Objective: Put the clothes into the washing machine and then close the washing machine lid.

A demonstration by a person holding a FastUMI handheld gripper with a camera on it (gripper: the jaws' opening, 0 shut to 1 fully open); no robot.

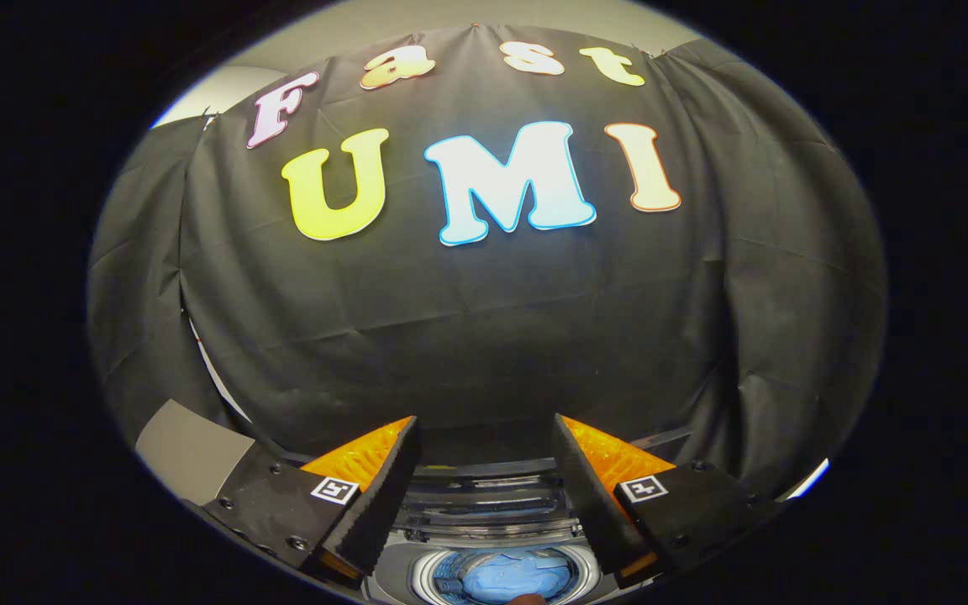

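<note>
fingers point(484, 470) spread apart, holding nothing — washing machine point(497, 538) lid raised, blue clothes point(505, 578) inside its drum

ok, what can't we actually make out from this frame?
- Washing machine, gripper view: its body and front are cut off by the edge and flanked by the open gripper fingers.
- Lid: folded up behind the drum, its hinge too small to read.
- Blue clothes in the drum: too small and distorted to count.

Gripper point(484, 487) – black fingers, orange wedge backs, square tags, screws.
</note>
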